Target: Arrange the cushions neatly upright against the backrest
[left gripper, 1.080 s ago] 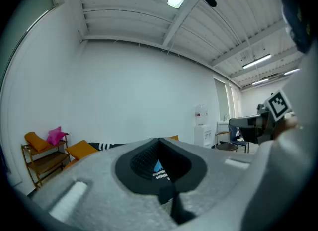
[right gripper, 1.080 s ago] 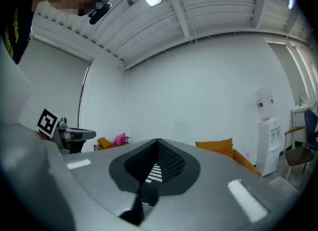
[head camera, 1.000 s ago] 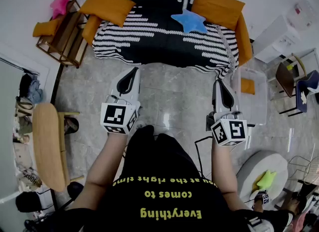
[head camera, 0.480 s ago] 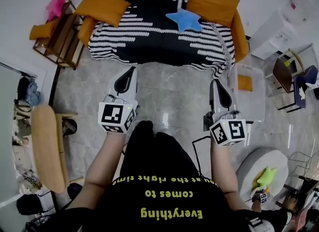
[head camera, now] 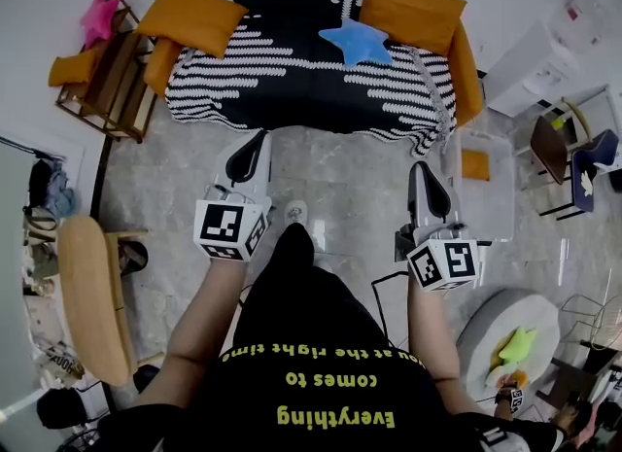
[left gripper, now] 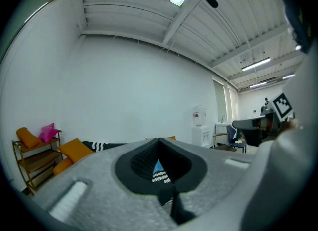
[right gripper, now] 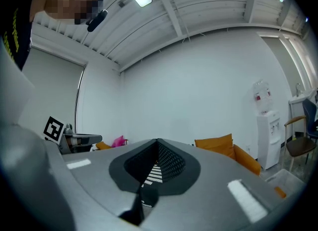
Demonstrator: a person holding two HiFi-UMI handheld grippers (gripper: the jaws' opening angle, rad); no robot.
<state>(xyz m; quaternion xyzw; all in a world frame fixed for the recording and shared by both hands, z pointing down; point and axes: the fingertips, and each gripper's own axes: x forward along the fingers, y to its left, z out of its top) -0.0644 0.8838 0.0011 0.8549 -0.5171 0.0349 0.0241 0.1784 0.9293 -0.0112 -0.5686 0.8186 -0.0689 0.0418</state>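
Standing in front of the striped sofa [head camera: 292, 90], the person held both tools toward it, well apart from it. The left gripper [head camera: 256, 144] had its jaws pressed together with nothing between them, and the right gripper [head camera: 426, 173] was the same. The left orange cushion [head camera: 190, 17] lay tilted at one end, the right orange cushion [head camera: 413, 8] at the other end, and the blue star cushion [head camera: 355, 40] lay flat on the seat between them.

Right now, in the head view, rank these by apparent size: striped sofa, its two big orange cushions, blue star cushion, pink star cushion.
1. striped sofa
2. left orange cushion and right orange cushion: look alike, unranked
3. blue star cushion
4. pink star cushion
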